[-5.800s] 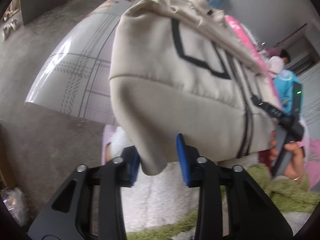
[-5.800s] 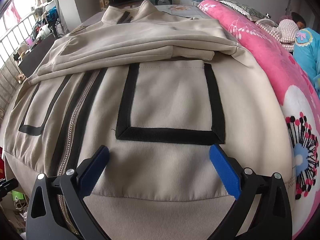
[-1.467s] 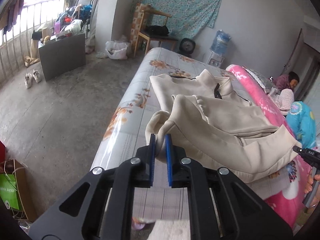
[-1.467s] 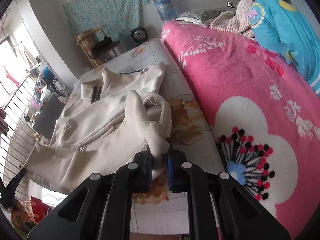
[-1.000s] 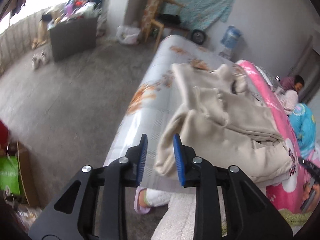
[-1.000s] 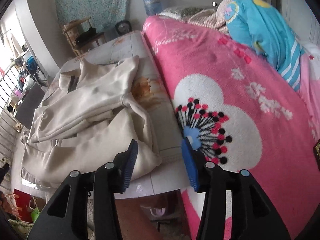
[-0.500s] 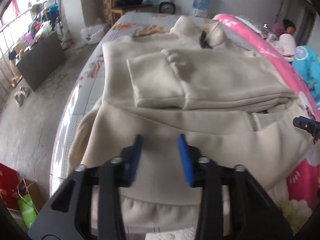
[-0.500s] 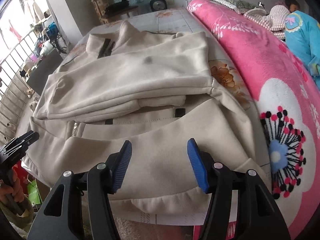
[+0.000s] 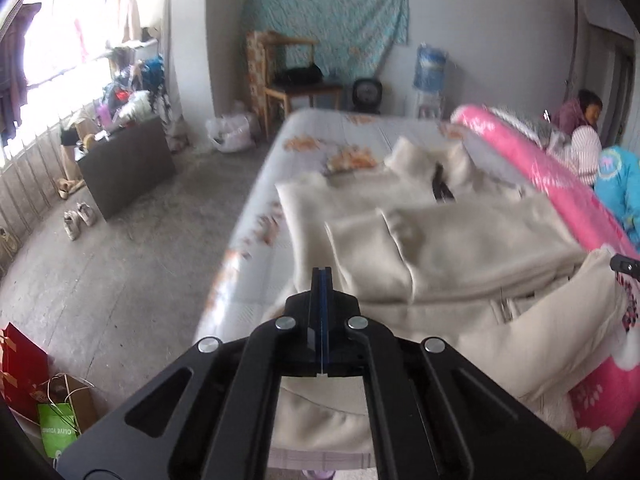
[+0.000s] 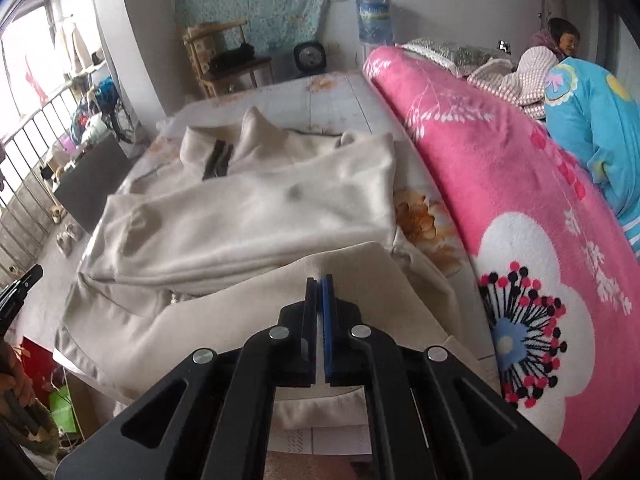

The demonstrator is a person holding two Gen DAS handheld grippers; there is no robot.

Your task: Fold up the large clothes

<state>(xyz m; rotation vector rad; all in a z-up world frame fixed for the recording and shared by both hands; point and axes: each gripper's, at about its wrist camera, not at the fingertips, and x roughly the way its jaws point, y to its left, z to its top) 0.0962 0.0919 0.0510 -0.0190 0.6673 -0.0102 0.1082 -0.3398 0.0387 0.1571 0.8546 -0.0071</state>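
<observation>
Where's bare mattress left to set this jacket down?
Bare mattress lies beyond the collar of the jacket, up to the far end, plus a narrow strip along the floor-side edge. The other side is crowded: the pink blanket borders it.

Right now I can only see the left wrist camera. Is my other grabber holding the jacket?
Observer: Yes. The right gripper has just closed, and the jacket hem peaks up between its jaws.
Child: Is the jacket clean?
Observer: Not quite. The right wrist view shows a small dark spot on the jacket's folded top layer.
Child: What's beside it over there?
Observer: An orange flower print on the sheet, between the jacket and the pink blanket.
</observation>
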